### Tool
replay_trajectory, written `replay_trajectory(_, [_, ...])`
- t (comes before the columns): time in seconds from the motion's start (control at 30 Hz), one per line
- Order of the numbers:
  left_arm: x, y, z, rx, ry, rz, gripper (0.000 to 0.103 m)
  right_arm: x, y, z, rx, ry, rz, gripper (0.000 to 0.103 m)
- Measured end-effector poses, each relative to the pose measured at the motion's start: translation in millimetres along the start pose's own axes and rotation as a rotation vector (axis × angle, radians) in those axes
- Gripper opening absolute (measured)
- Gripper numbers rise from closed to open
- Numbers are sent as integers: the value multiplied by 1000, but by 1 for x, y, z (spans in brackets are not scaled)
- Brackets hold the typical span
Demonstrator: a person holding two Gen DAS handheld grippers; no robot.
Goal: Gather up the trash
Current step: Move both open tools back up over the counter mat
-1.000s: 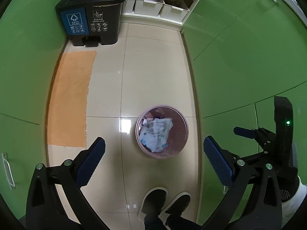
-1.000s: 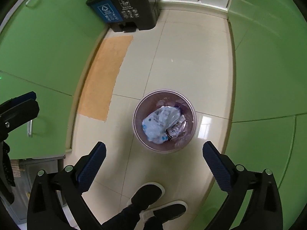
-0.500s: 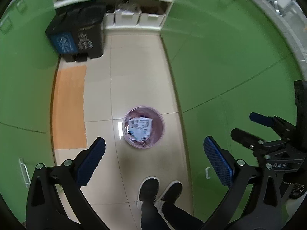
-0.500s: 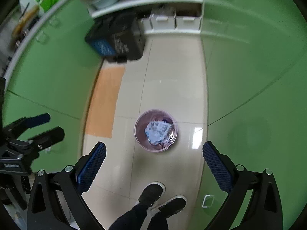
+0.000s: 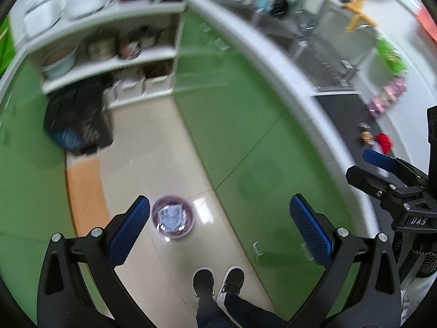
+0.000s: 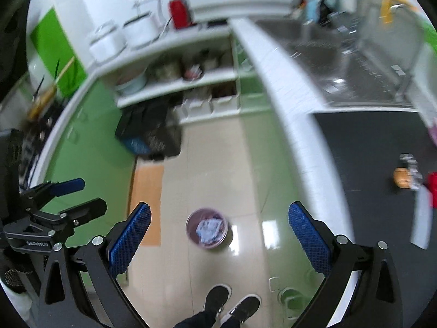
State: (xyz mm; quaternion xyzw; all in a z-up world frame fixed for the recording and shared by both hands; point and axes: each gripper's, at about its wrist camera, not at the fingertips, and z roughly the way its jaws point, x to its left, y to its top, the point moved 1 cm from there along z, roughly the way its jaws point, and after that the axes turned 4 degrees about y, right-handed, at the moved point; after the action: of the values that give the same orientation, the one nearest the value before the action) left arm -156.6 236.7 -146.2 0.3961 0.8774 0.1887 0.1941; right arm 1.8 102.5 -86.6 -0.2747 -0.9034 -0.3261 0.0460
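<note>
A small pink wastebasket [image 5: 173, 220] [image 6: 207, 231] holding crumpled white trash stands on the tiled floor far below both grippers. My left gripper [image 5: 218, 229] is open and empty, high above the floor. My right gripper [image 6: 217, 232] is open and empty too. On the black countertop [image 6: 368, 147] at the right lie small scraps: a red piece [image 5: 383, 141] [image 6: 433, 188], an orange-brown piece [image 6: 401, 177] [image 5: 365, 135] and a crinkled wrapper [image 6: 409, 164]. Each gripper shows at the edge of the other's view: the right gripper body [image 5: 393, 183], the left gripper body [image 6: 52, 207].
A black pedal bin [image 5: 77, 121] [image 6: 148, 131] stands by white shelves [image 6: 174, 82] with bowls and boxes. An orange mat [image 5: 83, 194] lies along green cabinets [image 5: 245, 142]. A steel sink [image 6: 355, 63] sits past the counter. The person's shoes [image 5: 218, 281] are below.
Both grippers have risen well away from the floor; the wastebasket looks much smaller and the countertop, sink and scraps have come into view at the right. Both stay open.
</note>
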Motion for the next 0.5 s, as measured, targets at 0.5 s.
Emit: replay_trajectory(0.5, [-174,57,-17,-60,-195,329,100,-138,-39,-148,-216,-277,295,97])
